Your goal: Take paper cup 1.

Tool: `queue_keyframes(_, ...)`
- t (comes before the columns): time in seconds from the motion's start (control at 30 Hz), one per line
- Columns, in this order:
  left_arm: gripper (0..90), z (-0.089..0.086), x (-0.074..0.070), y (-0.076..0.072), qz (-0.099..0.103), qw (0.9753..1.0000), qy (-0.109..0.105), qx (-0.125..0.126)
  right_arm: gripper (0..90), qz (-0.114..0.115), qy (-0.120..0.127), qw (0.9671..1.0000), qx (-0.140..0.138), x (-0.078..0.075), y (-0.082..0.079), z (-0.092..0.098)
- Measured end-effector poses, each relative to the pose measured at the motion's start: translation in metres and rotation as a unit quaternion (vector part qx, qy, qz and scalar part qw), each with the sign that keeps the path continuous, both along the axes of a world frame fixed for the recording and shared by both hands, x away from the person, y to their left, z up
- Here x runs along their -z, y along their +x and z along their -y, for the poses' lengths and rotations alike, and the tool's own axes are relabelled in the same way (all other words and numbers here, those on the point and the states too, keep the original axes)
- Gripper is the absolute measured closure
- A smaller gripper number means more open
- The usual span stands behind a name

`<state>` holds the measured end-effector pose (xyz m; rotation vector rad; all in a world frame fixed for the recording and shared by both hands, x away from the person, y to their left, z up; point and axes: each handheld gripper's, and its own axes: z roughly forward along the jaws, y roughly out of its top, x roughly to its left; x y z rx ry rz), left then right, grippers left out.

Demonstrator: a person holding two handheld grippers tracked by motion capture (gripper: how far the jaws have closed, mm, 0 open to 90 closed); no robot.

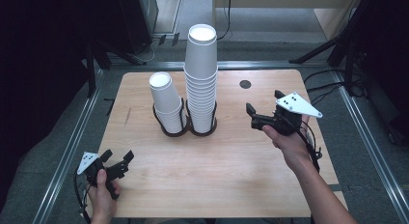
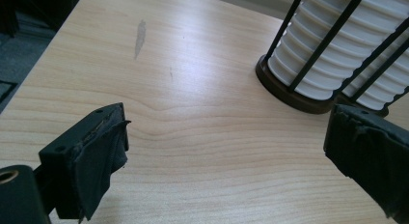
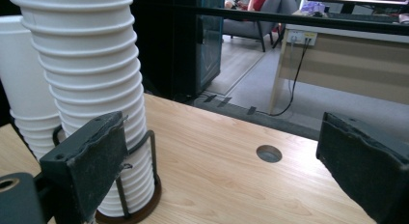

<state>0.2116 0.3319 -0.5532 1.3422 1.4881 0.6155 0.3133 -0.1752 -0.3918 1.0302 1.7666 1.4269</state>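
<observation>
Two stacks of white paper cups stand in black wire holders mid-table: a tall stack (image 1: 201, 79) on the right and a shorter stack (image 1: 167, 103) on its left. My left gripper (image 1: 117, 160) is near the table's front left corner, open and holding nothing; its jaws frame bare wood, with the shorter stack (image 2: 337, 55) ahead. My right gripper (image 1: 264, 102) is held to the right of the tall stack, a hand's width away, open and holding nothing. In the right gripper view the tall stack (image 3: 91, 79) rises just behind the left jaw.
The wooden table (image 1: 217, 175) has a round cable hole (image 1: 245, 84) at the back right, also visible as the hole (image 3: 268, 153) between the right jaws. Metal rails and grey floor flank the table. Dark equipment and cables sit behind.
</observation>
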Motion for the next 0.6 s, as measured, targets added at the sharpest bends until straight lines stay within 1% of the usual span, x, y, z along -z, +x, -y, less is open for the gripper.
queue_keyframes(0.07, 1.8, 0.000, 0.000, 0.001, -0.002, 1.0000, -0.001, 0.001, 3.8, 0.002, 0.003, 1.0000, -0.001, -0.001, 0.000, -0.001)
queue_keyframes(0.13, 1.8, 0.004, 0.000, 0.002, -0.005, 0.9999, 0.014, 0.005, 3.7, 0.004, 0.011, 0.9999, -0.005, -0.002, 0.000, -0.004)
queue_keyframes(0.2, 1.8, 0.005, 0.000, 0.002, -0.001, 0.9998, 0.020, 0.007, 3.7, 0.004, 0.011, 0.9999, -0.006, 0.000, 0.000, -0.007)
queue_keyframes(0.27, 1.8, 0.005, 0.000, 0.001, 0.003, 0.9998, 0.021, 0.007, 3.7, 0.004, 0.009, 0.9999, -0.005, 0.001, 0.001, -0.010)
queue_keyframes(0.37, 1.8, 0.005, 0.000, 0.001, 0.004, 0.9998, 0.021, 0.006, 3.7, 0.003, 0.012, 0.9999, -0.005, 0.002, 0.002, -0.013)
queue_keyframes(0.43, 1.8, 0.006, 0.000, 0.001, 0.005, 0.9997, 0.024, 0.002, 3.7, 0.001, 0.020, 0.9998, -0.005, 0.001, 0.004, -0.017)
queue_keyframes(0.47, 1.8, 0.007, 0.000, 0.001, 0.005, 0.9995, 0.031, 0.002, 3.7, 0.001, 0.020, 0.9998, -0.006, 0.001, 0.005, -0.019)
queue_keyframes(0.5, 1.8, 0.007, 0.000, 0.001, 0.005, 0.9995, 0.031, 0.002, 3.7, 0.001, 0.019, 0.9998, -0.007, 0.000, 0.006, -0.020)
queue_keyframes(0.6, 1.8, 0.009, -0.001, 0.001, 0.009, 0.9991, 0.040, 0.005, 3.7, 0.004, 0.016, 0.9998, -0.011, -0.003, 0.008, -0.027)
